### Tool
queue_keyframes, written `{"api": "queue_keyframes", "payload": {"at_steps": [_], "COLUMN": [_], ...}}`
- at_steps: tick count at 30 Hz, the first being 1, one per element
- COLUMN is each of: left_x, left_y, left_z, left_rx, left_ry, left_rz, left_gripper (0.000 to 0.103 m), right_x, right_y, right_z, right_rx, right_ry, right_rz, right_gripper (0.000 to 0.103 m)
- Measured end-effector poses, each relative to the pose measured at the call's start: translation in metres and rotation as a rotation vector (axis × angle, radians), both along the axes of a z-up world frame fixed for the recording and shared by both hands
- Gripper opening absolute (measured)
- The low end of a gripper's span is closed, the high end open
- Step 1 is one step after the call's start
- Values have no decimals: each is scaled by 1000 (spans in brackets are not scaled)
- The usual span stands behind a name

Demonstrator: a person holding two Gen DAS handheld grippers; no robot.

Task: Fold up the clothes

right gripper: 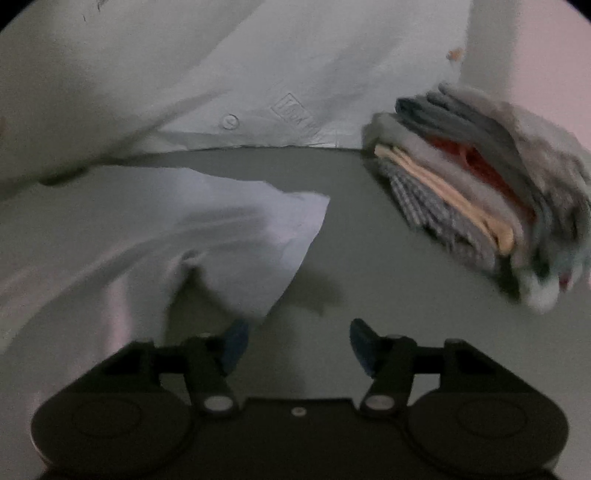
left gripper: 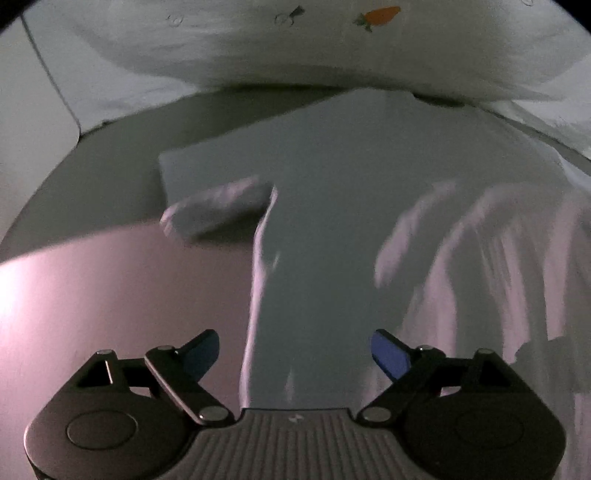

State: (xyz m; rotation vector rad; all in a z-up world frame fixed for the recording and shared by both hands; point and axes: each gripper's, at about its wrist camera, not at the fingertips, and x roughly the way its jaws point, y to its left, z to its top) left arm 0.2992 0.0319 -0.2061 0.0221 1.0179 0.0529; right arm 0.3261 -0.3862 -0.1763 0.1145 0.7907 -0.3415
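**Both grippers spread, nothing held**

Left side first: the left gripper [left gripper: 295, 356] has its blue-padded fingers [left gripper: 389, 354] spread wide, nothing between them, tilted steeply down over the pale shirt [left gripper: 332, 221] lying on the grey surface [left gripper: 110, 192]. One short sleeve [left gripper: 218, 206] sticks out to the left, its edge folded over. A white pillow with a carrot print [left gripper: 376, 16] sits beyond the collar end.

Over to the right: the right gripper [right gripper: 295, 341] is parted too, pads clear of any cloth, angled down at bare surface. The shirt's corner [right gripper: 295, 221] lies just ahead-left, rumpled and blurred. Further right, a stack of folded clothes [right gripper: 480, 192] sits well apart.
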Motion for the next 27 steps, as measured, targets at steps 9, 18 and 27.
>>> {"api": "queue_keyframes", "payload": {"at_steps": [9, 18, 27], "left_x": [-103, -133, -151], "left_y": [26, 8, 31], "left_z": [-19, -10, 22], "left_rx": [-138, -92, -134], "left_ry": [92, 37, 41], "left_rz": [-73, 52, 211], "left_gripper": [90, 6, 5], "right_x": [-153, -196, -240], "right_y": [25, 61, 52], "right_z": [-17, -15, 21], "right_rx": [254, 135, 145], "right_ry": [15, 70, 43], "right_rz": [-102, 61, 75], "right_gripper": [74, 6, 6]}}
